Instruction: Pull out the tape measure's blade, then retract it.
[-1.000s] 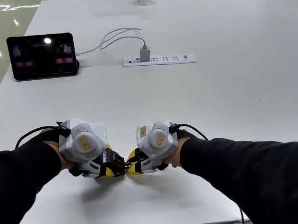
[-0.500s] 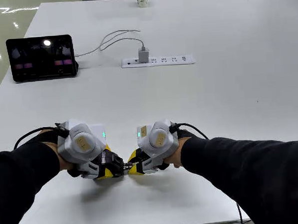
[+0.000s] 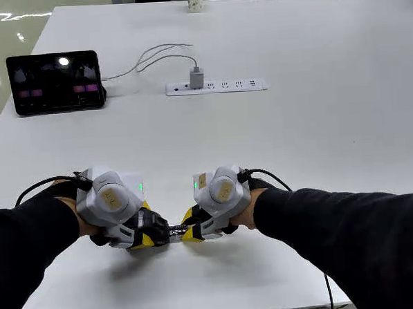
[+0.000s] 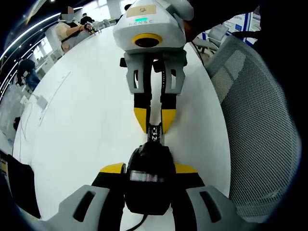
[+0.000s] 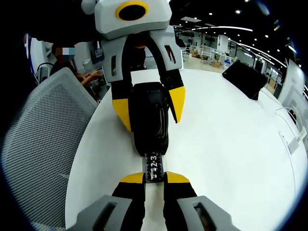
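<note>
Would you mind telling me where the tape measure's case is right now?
The tape measure's case sits clamped in the left tongs, lower centre-left in the head view, facing the right tongs, which pinch its short exposed blade.

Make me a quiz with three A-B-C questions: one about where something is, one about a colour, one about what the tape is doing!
1. Where is the tablet on the table? A far left; B right edge; C between the grippers.
2. What colour are the jaw tips? A red; B yellow; C blue.
3. How is the blade of the tape measure? A fully inside; B out a short way; C lying loose.
Answers: A, the head view shows it far left. B, yellow in both gripper views. B, the right gripper pinches it just outside the tape measure the left gripper holds.
</note>
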The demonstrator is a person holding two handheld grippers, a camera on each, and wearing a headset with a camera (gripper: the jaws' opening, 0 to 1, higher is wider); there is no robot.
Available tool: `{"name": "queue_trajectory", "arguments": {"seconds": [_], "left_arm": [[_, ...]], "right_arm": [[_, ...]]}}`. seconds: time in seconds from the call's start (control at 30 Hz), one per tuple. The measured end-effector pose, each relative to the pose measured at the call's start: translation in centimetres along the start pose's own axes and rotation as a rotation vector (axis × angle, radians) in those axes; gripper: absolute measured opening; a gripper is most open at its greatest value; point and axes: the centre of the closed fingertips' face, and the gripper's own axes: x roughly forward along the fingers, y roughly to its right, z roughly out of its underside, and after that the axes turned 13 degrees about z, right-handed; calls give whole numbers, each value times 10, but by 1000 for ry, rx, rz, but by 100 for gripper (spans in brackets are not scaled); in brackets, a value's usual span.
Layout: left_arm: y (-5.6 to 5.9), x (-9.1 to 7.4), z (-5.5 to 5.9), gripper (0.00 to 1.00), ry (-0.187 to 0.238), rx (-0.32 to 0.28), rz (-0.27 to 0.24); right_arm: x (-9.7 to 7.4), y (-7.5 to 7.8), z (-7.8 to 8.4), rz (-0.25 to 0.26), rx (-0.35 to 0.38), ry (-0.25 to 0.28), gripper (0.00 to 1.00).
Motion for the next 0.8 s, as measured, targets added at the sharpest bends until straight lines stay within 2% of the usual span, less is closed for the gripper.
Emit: {"name": "queue_trajectory", "arguments": {"seconds": [0.8], "left_arm": [[0, 0, 0, 31, -3, -1, -6]], "right_arm": [[-13, 4, 15, 4, 10, -29, 10]]}}
